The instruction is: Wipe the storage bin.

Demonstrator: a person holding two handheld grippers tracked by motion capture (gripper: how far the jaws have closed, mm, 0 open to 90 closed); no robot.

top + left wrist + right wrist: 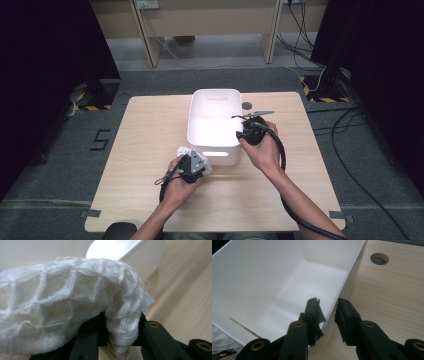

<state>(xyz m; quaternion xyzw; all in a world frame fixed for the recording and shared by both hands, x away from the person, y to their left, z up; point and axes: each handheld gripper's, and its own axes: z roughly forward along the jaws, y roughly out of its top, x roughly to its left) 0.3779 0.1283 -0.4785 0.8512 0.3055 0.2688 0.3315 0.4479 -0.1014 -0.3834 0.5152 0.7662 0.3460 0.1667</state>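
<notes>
A white waffle-weave cloth (62, 302) lies bunched on the wooden table (145, 125), just off the front left corner of a white plastic bin (215, 150). My left gripper (195, 162) is shut on a fold of that cloth (182, 151); in the left gripper view the fabric is pinched between the black jaws of the left gripper (122, 325). My right gripper (241, 134) sits at the bin's right wall. One jaw of the right gripper (329, 312) is inside the bin (262, 277) and the other outside, with a small gap beside the thin wall. The bin's inside looks bare.
A round cable hole (247, 106) sits in the tabletop just right of the bin's far corner. The bin has a handle slot (216, 153) in its near wall. Cables trail from both grippers toward the front edge of the table.
</notes>
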